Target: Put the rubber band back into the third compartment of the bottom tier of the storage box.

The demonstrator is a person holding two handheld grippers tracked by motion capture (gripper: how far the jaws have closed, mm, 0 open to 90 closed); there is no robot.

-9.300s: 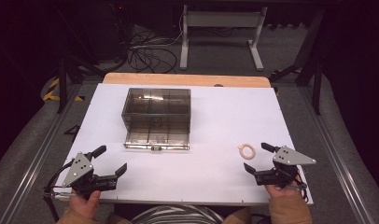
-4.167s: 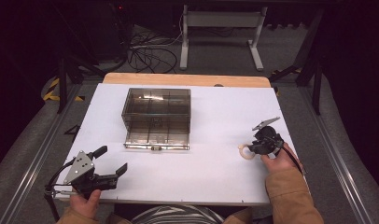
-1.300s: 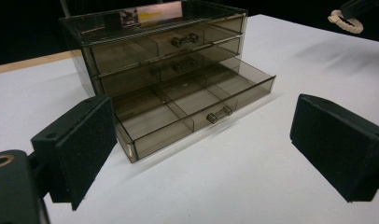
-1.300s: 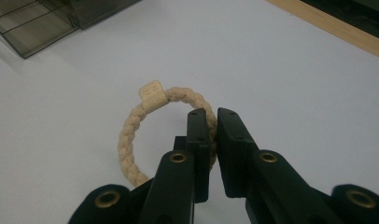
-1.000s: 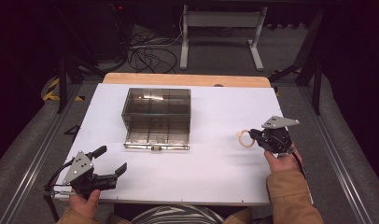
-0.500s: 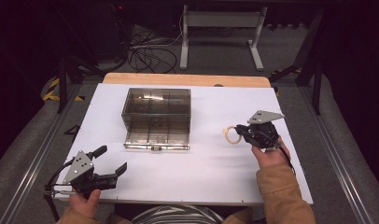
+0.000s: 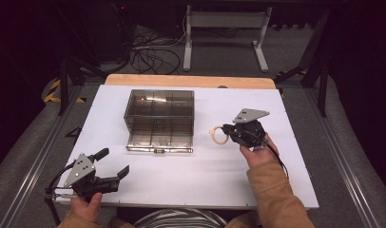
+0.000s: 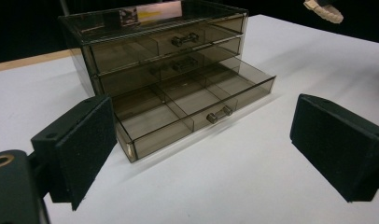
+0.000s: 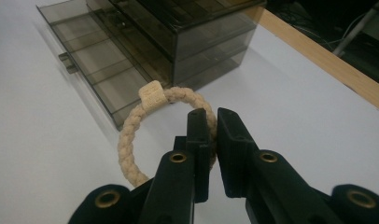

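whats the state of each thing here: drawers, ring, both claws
drawer box: upright on the table, top two drawers shut
bottom drawer: pulled out, compartments empty
rope ring: pinched at its rim, lifted off the table
right claw: shut on the rope ring
left claw: open, holding nothing, facing the drawers

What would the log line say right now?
right gripper: shut on rope ring, lifted beside drawer box | bottom drawer: open | left gripper: open, idle
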